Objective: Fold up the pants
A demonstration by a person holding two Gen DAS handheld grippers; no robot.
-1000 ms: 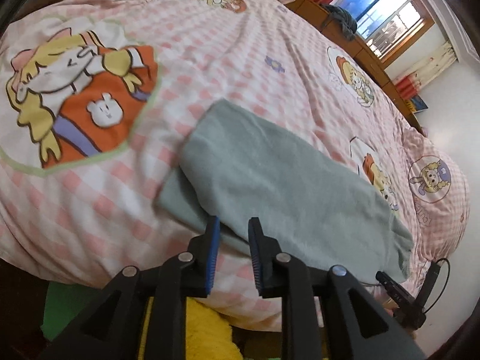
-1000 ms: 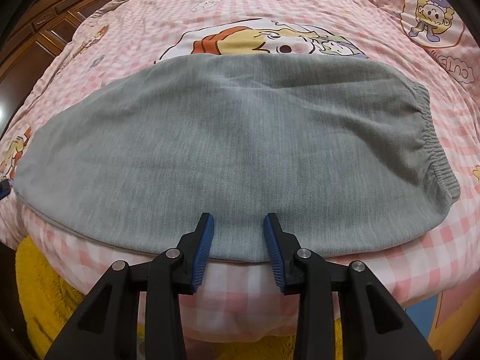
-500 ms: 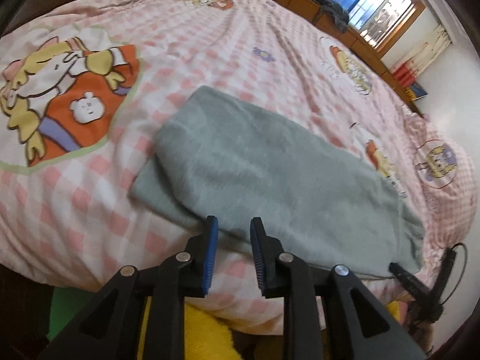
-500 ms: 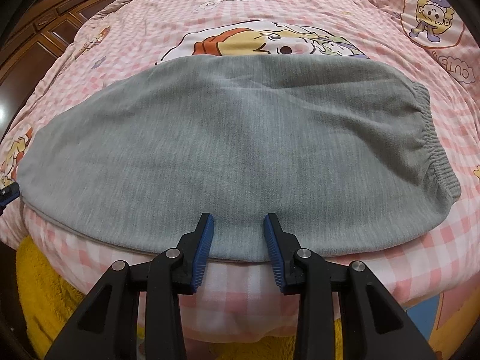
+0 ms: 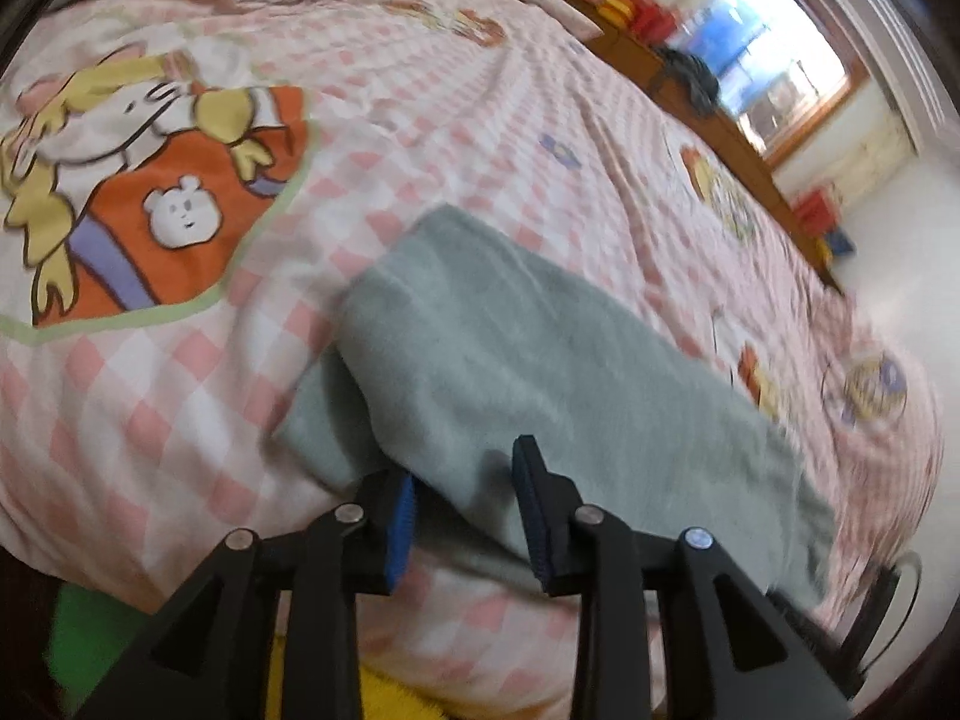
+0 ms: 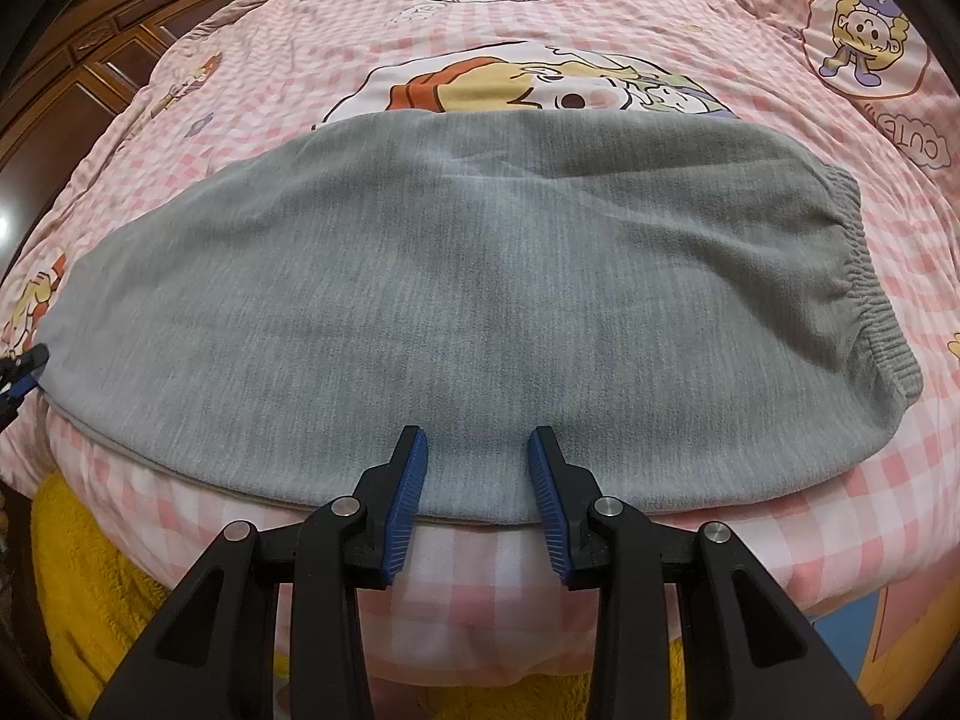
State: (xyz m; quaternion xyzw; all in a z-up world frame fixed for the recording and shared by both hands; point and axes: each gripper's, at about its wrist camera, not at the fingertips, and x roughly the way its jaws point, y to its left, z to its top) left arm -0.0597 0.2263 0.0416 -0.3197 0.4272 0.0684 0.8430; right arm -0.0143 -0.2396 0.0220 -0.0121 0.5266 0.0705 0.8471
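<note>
One pair of grey pants lies on one bed, folded lengthwise so that two layers of leg show at the cuff end. Two grippers are in view: the left gripper and the right gripper, each with two jaws set apart. One pink checked quilt covers the bed. One window shows in the left wrist view, and one wooden wardrobe in the right wrist view.
</note>
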